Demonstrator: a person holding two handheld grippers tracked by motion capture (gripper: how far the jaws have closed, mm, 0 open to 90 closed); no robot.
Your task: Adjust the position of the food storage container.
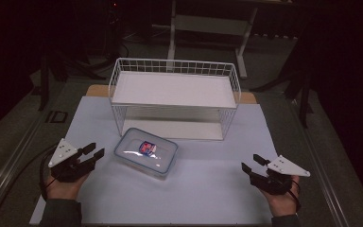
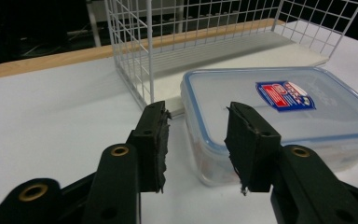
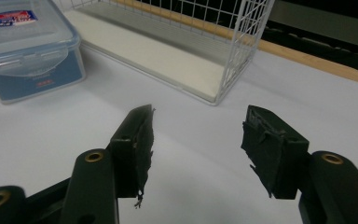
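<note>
High view: your left hand-held gripper (image 1: 94,152) and right hand-held gripper (image 1: 254,163) both sit released — nothing between the jaws — either side of the lidded container (image 1: 146,152), seemingly just before the wire rack (image 1: 175,97) on the surface (image 1: 208,189).

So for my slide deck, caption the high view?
Two open grippers, left and right, flank a lidded container before a wire rack.

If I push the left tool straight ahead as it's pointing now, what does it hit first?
Most likely the clear lidded food container: the left tool points at its near corner. The white wire rack stands behind it. Depth is uncertain.
</note>
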